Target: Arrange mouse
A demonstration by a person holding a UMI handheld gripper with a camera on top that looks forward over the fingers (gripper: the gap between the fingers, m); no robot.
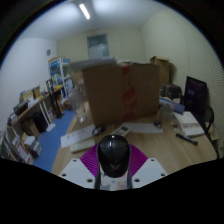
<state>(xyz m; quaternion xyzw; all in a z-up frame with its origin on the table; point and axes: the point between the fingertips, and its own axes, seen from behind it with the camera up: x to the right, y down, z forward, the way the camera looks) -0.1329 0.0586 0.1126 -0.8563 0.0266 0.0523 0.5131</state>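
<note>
- The gripper [113, 172] is showing its two fingers with purple pads [88, 160] angling inward, and a dark mouse [113, 153] is sitting between them.
- The pads are lying close along both sides of the mouse, so the fingers appear to be clamping it; the exact contact is hard to make out in the dim view.
- The lower part of the mouse is running into the gripper body and is getting cut off there.
- The mouse is being held just above the near part of a wooden table [160, 150].
- Beyond the fingers, a large cardboard box [120, 88] is standing on the table, hiding whatever is behind it.
- Pale flat items are lying beside the box; what they are cannot be told.
- To the right a black chair [196, 95] is standing by the table.
- To the left, cluttered shelves [40, 100] are lining the wall, their contents too small to identify.
</note>
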